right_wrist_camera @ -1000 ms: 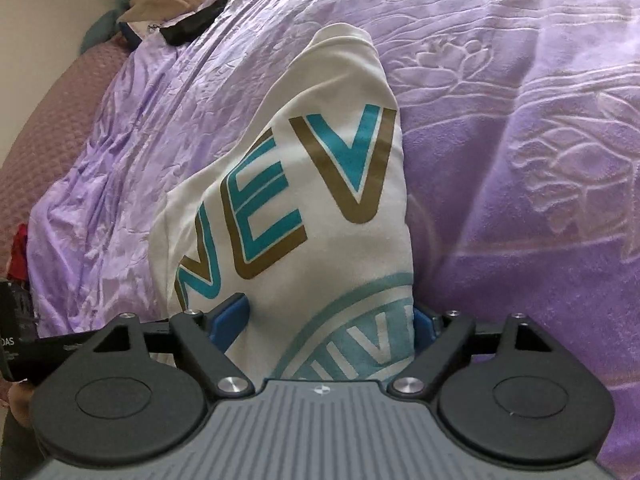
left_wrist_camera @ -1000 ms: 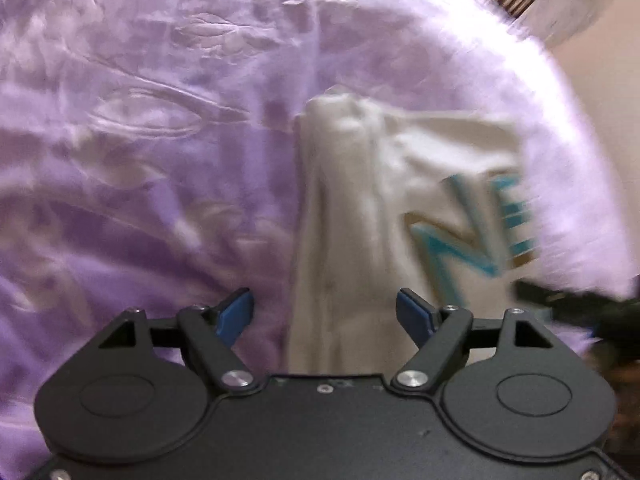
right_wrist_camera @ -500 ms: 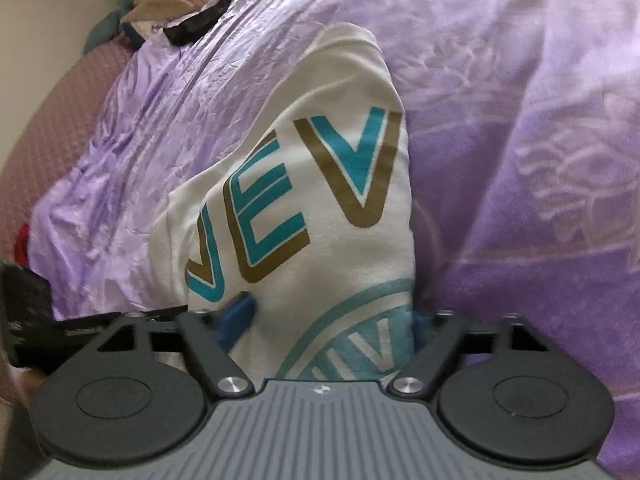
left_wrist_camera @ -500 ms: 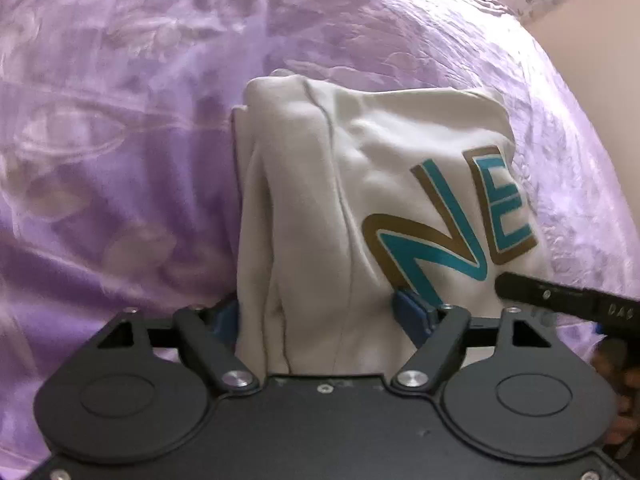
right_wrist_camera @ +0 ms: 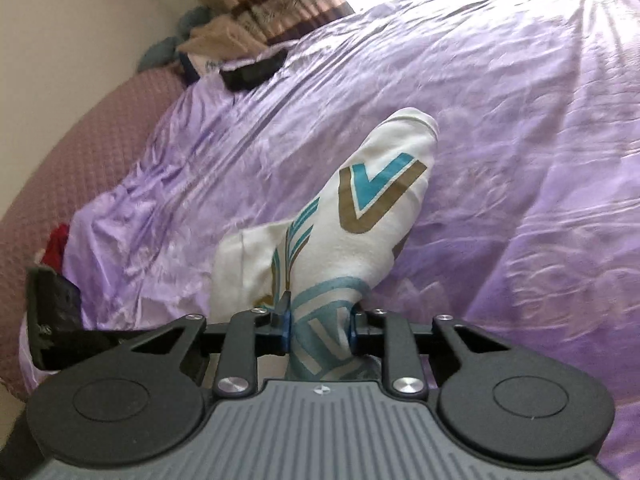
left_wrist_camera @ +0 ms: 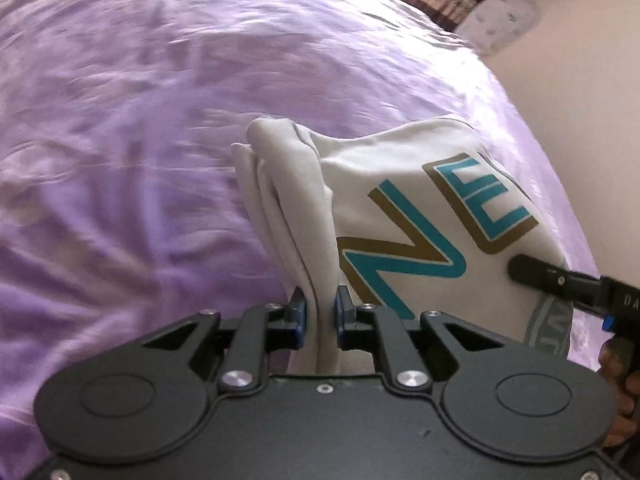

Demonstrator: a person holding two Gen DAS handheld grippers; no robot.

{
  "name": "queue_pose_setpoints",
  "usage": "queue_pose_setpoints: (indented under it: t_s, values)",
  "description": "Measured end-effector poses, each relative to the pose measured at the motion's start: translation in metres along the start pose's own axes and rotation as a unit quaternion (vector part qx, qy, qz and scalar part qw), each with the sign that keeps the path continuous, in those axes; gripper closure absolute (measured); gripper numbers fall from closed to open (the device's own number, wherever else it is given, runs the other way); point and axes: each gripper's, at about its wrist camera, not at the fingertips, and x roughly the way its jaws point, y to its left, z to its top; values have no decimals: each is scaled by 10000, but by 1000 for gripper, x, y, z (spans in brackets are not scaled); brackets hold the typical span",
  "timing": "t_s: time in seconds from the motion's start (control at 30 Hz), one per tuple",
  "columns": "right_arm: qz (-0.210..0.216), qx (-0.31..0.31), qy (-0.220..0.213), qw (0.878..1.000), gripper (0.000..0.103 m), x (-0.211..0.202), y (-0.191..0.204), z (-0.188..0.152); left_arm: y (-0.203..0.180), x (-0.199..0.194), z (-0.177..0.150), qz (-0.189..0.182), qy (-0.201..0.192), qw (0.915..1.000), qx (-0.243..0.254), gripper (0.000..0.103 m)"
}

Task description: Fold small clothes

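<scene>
Both sets of jaws are closing: the left gripper (left_wrist_camera: 320,312) pinches the white garment (left_wrist_camera: 400,200) at its bunched edge, the right gripper (right_wrist_camera: 320,322) at its printed end. Lift both ends evenly off the bed (left_wrist_camera: 140,120), keeping the cloth taut for a straight fold.

Two wrist views, close, angled down, sharing white shirt (left_wrist_camera: 400,184) on bed (right_wrist_camera: 520,120)

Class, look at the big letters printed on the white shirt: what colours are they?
Teal with gold-brown outlines, on the white shirt; the letters show best in the left wrist view.
</scene>
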Motion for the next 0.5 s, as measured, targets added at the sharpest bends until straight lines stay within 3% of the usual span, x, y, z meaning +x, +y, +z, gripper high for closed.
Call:
queue_pose_setpoints:
  t_s: [0.23,0.3,0.33,0.4,0.47,0.5]
  values:
    - [-519,93,-299,9982,75,-86,-48,2,-106,36,-18,-333,173,9975,606,90]
    - [-830,173,-238,9961,74,-103,-70,-4,-132,58,-31,-18,348,9939,1042,80]
    - [-1046,254,-115,9941,68,-104,-82,-8,-140,72,-38,281,485,9905,1257,74]
    - [-1980,412,181,9792,64,-104,-115,-20,-151,91,-52,860,753,9808,1579,66]
    - [-2554,143,-117,9667,77,-117,-126,-38,-158,89,-61,1131,612,9739,1872,65]
    - [-2658,24,-209,9638,77,-124,-127,-46,-164,84,-66,1228,496,9694,2068,65]
